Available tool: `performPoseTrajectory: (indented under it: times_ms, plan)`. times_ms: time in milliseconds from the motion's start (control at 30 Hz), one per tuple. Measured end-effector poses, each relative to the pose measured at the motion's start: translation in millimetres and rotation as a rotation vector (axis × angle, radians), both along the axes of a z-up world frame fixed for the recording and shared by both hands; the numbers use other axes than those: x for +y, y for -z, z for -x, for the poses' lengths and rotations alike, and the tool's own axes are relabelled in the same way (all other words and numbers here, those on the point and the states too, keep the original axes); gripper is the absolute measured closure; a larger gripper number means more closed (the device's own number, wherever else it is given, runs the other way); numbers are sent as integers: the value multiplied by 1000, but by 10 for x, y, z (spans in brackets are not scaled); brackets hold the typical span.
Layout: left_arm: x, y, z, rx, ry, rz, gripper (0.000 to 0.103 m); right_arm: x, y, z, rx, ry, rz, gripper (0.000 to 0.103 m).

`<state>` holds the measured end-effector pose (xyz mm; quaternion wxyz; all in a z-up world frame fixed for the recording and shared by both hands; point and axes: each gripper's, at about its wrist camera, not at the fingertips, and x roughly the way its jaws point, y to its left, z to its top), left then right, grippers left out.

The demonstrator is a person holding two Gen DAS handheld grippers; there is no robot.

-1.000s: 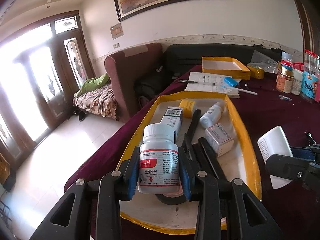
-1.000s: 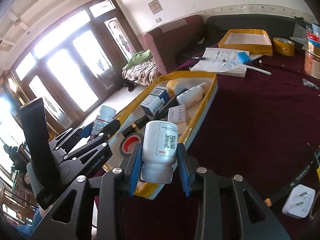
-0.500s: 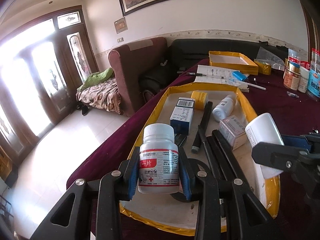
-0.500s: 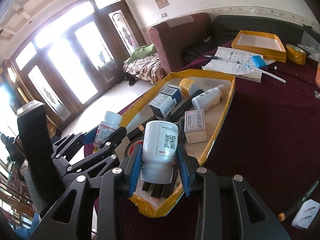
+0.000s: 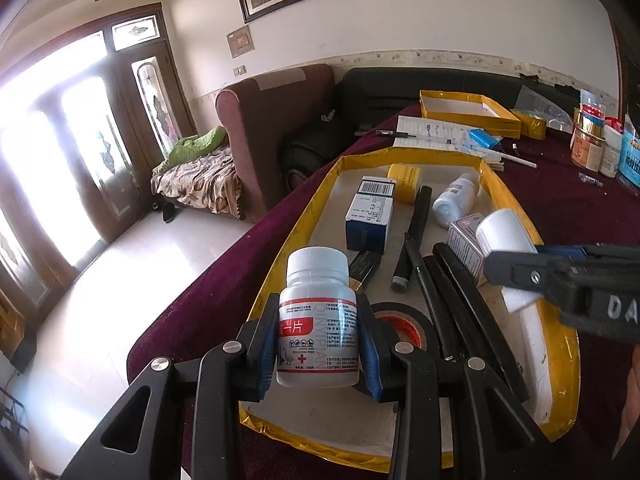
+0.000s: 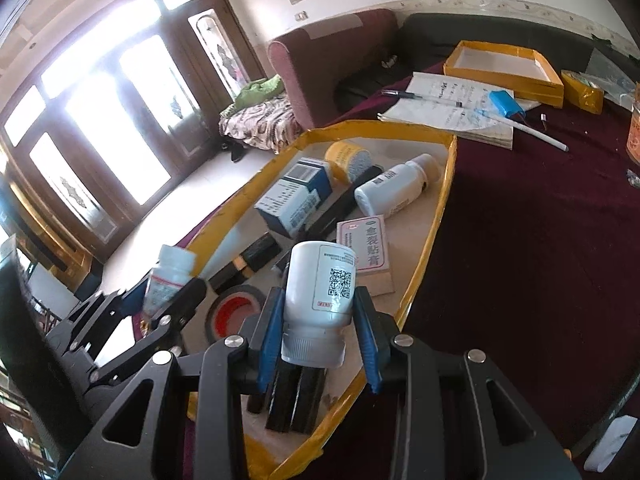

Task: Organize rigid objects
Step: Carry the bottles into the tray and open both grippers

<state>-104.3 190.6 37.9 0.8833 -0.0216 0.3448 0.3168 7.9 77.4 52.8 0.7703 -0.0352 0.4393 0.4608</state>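
My left gripper (image 5: 318,344) is shut on an upright white pill bottle with a red-cross label (image 5: 318,320), held over the near left corner of the yellow-rimmed tray (image 5: 304,220). My right gripper (image 6: 318,332) is shut on a white bottle with a QR code (image 6: 320,288), cap toward the camera, above the tray's near end (image 6: 436,216). In the left wrist view the right gripper (image 5: 560,280) and its bottle (image 5: 502,232) reach in from the right. In the right wrist view the left gripper (image 6: 168,296) and its bottle (image 6: 168,276) sit at the left.
The tray holds a blue-white box (image 5: 370,216), a yellow roll (image 5: 404,176), a lying white bottle (image 5: 454,200), a pink box (image 6: 364,244), black bars (image 5: 460,280) and black tape (image 5: 400,328). Beyond lie a notebook (image 6: 444,108), a second yellow tray (image 6: 504,64), jars (image 5: 588,144).
Both grippers have moved further over the tray with their bottles still held. The right gripper's bottle has come in leftward from the tray's right side.
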Motion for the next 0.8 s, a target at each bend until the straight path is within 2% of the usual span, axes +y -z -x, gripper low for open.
performPoseTrajectory:
  times_ms: [267,633,700,800]
  plan:
    - [25,47,-16,15,3,9,66,154,55,-129,15,22,26,69]
    - [71,105,-9,30,-5,22,65,241,54,-119,-18,22,42,70]
    - [80,104,-4,33,-10,16,63,231,47,-121,-21,20,34,70]
    - [79,81,19,24,-8,20,50,200,5,-116,-36,26,15,69]
